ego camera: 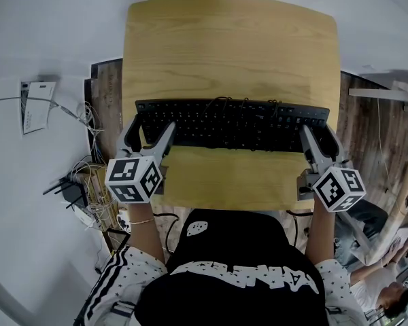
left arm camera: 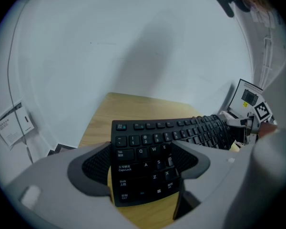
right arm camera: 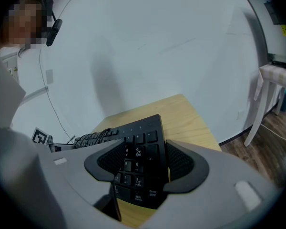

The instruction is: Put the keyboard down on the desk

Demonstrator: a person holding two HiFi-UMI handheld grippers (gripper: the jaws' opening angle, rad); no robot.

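The left gripper (ego camera: 149, 132) has its jaws apart, straddling the left end of the keyboard (ego camera: 231, 124): one jaw lies over the keys and the other just beside the end edge. The right gripper (ego camera: 318, 138) straddles the right end the same way, jaws apart over the number keys. The one black keyboard lies flat across the middle of the one wooden desk (ego camera: 231, 46), its long side running left to right, with its cord (ego camera: 221, 101) looped at the far edge. Left of the desk, a tangle of cables (ego camera: 95, 182) sits on the floor. A paper tag (ego camera: 35, 107) hangs further left on the wall.
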